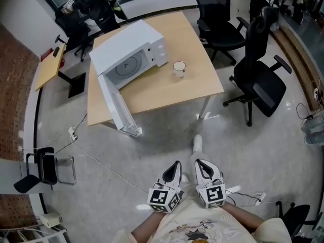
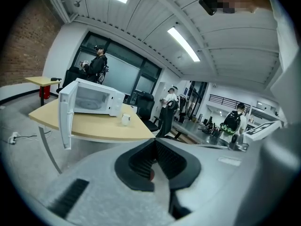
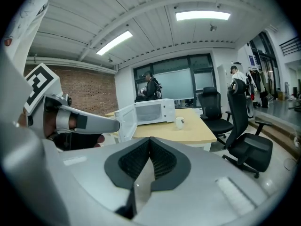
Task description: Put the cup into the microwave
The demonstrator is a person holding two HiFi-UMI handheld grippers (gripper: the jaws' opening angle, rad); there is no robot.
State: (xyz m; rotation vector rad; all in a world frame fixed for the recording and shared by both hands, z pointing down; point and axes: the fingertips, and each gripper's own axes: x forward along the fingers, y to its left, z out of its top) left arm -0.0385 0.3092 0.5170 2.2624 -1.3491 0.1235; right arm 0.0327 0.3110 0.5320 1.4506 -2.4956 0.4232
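Observation:
A white cup stands on the wooden table, just right of the white microwave. The microwave's door hangs wide open past the table's near edge. Both grippers are held low over the floor, well short of the table. My left gripper and right gripper are side by side, each shut with nothing between the jaws. The left gripper view shows the cup and microwave far ahead. The right gripper view shows the same cup and microwave.
Two black office chairs stand right of the table, another behind it. Cables and a power strip lie on the floor at left, near a folding chair. A small side table and people are at the back.

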